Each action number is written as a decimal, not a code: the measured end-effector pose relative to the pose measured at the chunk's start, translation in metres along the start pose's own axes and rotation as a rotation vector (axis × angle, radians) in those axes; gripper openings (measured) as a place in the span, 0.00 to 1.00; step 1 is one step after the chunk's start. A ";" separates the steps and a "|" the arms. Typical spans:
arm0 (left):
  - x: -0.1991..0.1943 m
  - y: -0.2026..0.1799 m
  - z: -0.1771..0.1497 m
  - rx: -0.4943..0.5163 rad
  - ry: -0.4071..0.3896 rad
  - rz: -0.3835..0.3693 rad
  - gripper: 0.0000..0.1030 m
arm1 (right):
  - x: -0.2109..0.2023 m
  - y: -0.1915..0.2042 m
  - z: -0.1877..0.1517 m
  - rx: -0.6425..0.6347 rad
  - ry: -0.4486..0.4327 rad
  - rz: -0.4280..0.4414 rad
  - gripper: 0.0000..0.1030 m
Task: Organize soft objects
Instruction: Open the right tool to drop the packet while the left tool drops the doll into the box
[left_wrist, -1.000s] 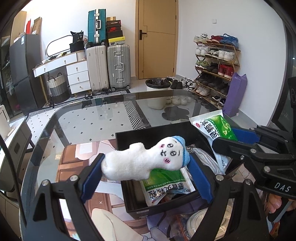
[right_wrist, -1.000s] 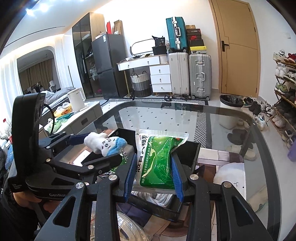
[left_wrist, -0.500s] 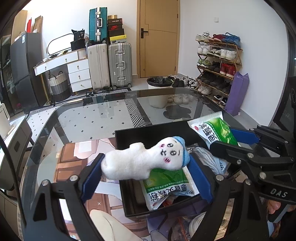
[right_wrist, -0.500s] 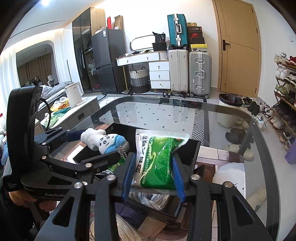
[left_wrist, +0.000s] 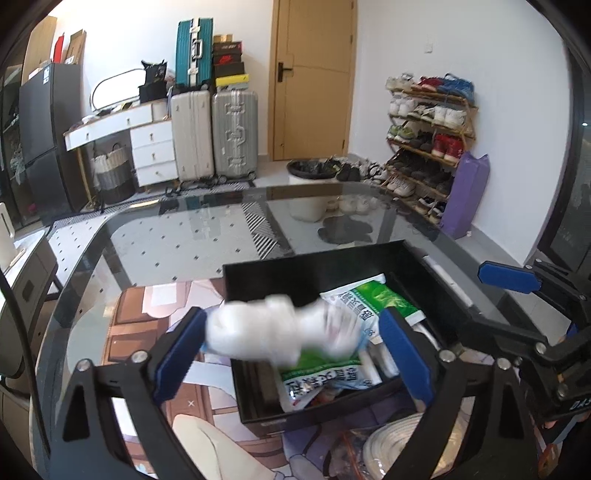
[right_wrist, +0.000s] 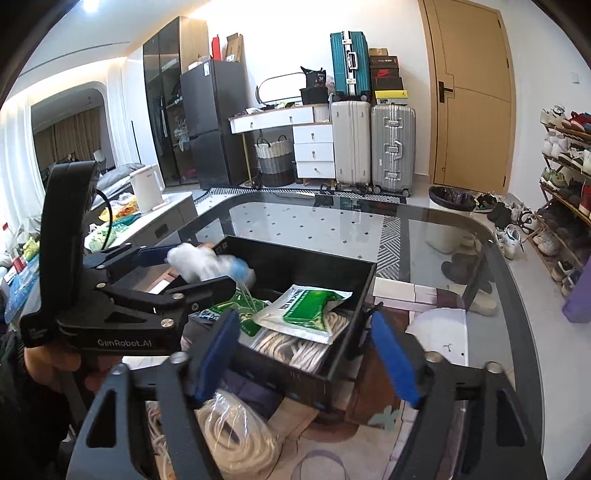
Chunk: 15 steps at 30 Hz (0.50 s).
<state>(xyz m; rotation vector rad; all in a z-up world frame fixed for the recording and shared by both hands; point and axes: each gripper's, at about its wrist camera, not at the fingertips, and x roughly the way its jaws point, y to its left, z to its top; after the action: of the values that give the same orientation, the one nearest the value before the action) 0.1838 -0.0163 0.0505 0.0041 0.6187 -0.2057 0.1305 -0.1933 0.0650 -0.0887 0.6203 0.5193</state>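
Release is the step in hand: the left hand-held gripper (left_wrist: 291, 347) is opening wide, and the blurred plush (left_wrist: 280, 334) between its jaws looks to be dropping over the box (left_wrist: 314, 264) just ahead. Best hold level until it clears. The right hand-held gripper (right_wrist: 301, 354) is opening too, empty, with the green packet (right_wrist: 306, 306) already in the box ahead.

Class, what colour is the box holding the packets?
Black box, clearest in the right wrist view.

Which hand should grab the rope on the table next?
Probably the right gripper: its opening fingers hold nothing and the bagged rope lies just below. The left gripper has the plush toy between its fingers.
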 end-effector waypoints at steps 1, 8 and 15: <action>-0.003 -0.002 0.000 0.008 -0.010 -0.003 0.97 | -0.004 -0.001 -0.001 0.006 -0.002 0.003 0.82; -0.024 -0.012 -0.006 0.064 -0.017 0.003 1.00 | -0.024 -0.001 -0.015 0.043 -0.012 0.029 0.98; -0.042 -0.005 -0.019 0.009 -0.013 0.001 1.00 | -0.036 0.009 -0.030 0.051 0.003 0.034 0.99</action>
<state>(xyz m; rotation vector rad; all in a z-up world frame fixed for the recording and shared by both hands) 0.1383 -0.0116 0.0594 0.0118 0.6053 -0.2073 0.0857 -0.2084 0.0622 -0.0309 0.6382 0.5359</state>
